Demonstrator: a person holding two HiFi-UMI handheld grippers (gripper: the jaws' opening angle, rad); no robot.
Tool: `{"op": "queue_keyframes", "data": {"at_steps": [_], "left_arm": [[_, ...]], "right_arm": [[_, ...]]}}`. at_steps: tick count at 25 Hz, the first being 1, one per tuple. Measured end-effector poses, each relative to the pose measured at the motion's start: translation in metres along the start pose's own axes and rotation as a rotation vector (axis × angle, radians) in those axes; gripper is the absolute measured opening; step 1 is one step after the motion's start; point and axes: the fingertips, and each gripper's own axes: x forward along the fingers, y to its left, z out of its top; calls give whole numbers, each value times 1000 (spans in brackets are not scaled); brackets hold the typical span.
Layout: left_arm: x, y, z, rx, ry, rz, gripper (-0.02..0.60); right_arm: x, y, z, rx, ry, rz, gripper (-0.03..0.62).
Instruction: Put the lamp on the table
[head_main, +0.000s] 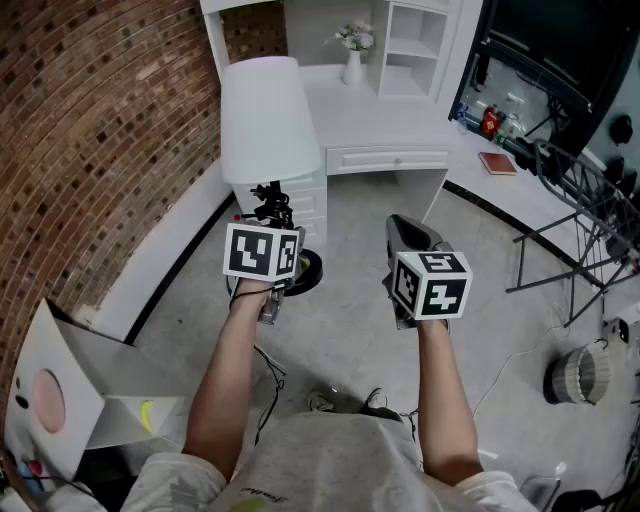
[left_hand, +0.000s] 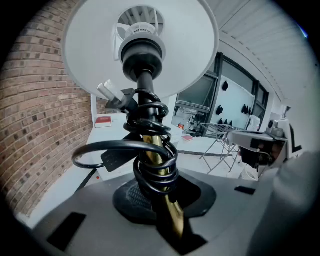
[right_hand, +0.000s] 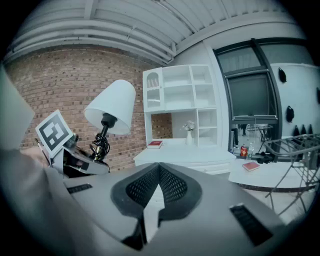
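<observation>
while the left hand-held gripper (left_hand: 170, 215) clamps the brass stem (left_hand: 156, 155) of the lamp (head_main: 268, 120), its jaws closed on the metal just below the coils of black cord (left_hand: 150, 176), the right hand-held gripper (right_hand: 159, 170) is closed on nothing, its ribbed pads meeting at the tips. in the head view the lamp sits at about 11 o'clock from the centre of the frame. its white shade (head_main: 262, 90) points toward 12 o'clock and its round black base (head_main: 306, 270) lies toward 6 o'clock, just beside the left marker cube. the lamp is held over the grey floor (head_main: 350, 310), close to the brick wall (head_main: 90, 130), and is not on the tabletop (head_main: 390, 115). that white tabletop lies at 12 to 1 o'clock, beyond the shade, with a small vase of flowers (head_main: 353, 58) at its far edge. a red book (head_main: 497, 162) lies on a separate low surface at 2 o'clock. the right hand-held gripper is at 4 o'clock from the lamp, well apart from it.
</observation>
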Motion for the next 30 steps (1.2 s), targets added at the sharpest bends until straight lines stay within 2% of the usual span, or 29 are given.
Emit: {"op": "queue_keyframes", "data": {"at_steps": [15, 30], "left_arm": [[6, 6, 9, 31, -7, -28, 78], [45, 16, 35, 65, 10, -21, 78]], "right_arm": [[9, 7, -1, -6, 18, -18, 5], [47, -20, 2, 13, 20, -26, 5]]}}
